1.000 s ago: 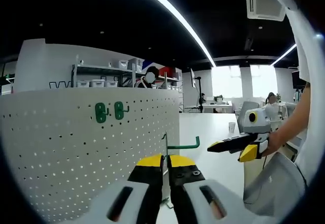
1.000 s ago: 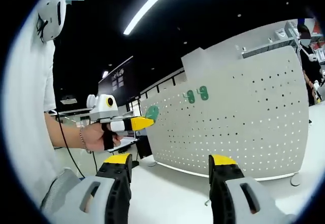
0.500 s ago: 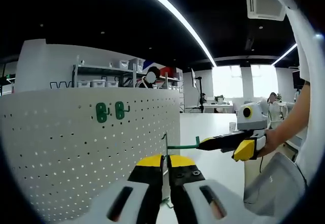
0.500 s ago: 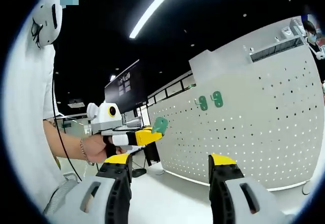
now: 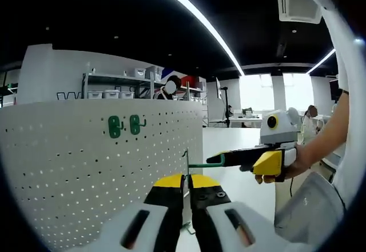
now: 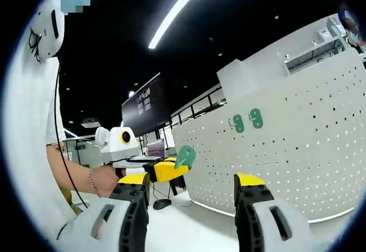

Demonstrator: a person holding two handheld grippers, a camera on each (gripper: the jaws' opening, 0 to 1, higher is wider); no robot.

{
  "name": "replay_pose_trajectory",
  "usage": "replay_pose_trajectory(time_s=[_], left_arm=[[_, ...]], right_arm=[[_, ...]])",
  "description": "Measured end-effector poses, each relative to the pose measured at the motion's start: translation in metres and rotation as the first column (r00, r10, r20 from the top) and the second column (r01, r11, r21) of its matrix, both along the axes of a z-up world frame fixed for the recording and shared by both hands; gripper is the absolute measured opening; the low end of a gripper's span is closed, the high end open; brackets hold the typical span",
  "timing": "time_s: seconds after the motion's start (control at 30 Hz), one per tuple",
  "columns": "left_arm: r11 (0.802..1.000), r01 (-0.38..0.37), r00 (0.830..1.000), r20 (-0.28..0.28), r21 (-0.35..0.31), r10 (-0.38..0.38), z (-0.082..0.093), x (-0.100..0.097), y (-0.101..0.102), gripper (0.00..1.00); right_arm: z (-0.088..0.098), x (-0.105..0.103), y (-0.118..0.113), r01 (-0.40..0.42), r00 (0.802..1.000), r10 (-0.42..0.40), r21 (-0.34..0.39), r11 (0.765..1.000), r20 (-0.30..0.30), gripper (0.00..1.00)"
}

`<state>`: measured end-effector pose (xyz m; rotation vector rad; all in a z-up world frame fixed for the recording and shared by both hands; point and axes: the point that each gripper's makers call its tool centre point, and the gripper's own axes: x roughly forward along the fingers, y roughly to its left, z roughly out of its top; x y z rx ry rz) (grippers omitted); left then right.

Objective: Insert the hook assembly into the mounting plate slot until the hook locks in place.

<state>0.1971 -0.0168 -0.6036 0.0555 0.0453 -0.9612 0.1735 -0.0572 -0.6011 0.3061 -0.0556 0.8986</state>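
The left tongs (image 5: 186, 184) are pressed together, pinching a thin green metal hook (image 5: 201, 164). The right tongs (image 6: 191, 187) are spread wide. The right gripper view shows the hook's flat green end. Nearby stands the white pegboard panel (image 5: 86, 166), with two green hook plates (image 5: 124, 126) already on it.

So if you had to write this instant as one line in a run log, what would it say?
left gripper: shut on green hook | right gripper: open, empty, near hook tip | pegboard: two green hooks mounted | insertion: not yet done
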Motion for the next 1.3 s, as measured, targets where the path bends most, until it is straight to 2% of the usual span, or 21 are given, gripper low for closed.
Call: replay_pose_trajectory(time_s=[0.43,0.5,0.63,0.73,1.3], left_arm=[[1.0,-0.004,1.0,-0.002,-0.004,0.004,-0.001,-0.001,0.0,0.03],[1.0,-0.004,1.0,-0.003,-0.006,0.004,-0.001,-0.001,0.0,0.03],[1.0,-0.005,1.0,-0.005,-0.007,0.005,-0.001,-0.001,0.0,0.03],[1.0,-0.006,1.0,-0.004,-0.006,0.006,-0.001,-0.001,0.0,0.03],[1.0,-0.01,1.0,-0.001,-0.002,0.01,-0.001,-0.001,0.0,0.03]], right_arm=[[0.006,0.005,0.016,-0.027,1.0,0.027,0.02,0.999,-0.002,0.56],[0.007,0.005,0.018,-0.034,0.999,0.034,0.024,0.999,-0.002,0.53],[0.009,0.004,0.023,-0.061,0.998,0.062,0.043,0.997,-0.023,0.41],[0.009,0.004,0.028,-0.073,0.997,0.075,0.045,0.996,-0.03,0.37],[0.012,0.008,0.044,-0.097,0.993,0.1,0.054,0.994,-0.061,0.29]])
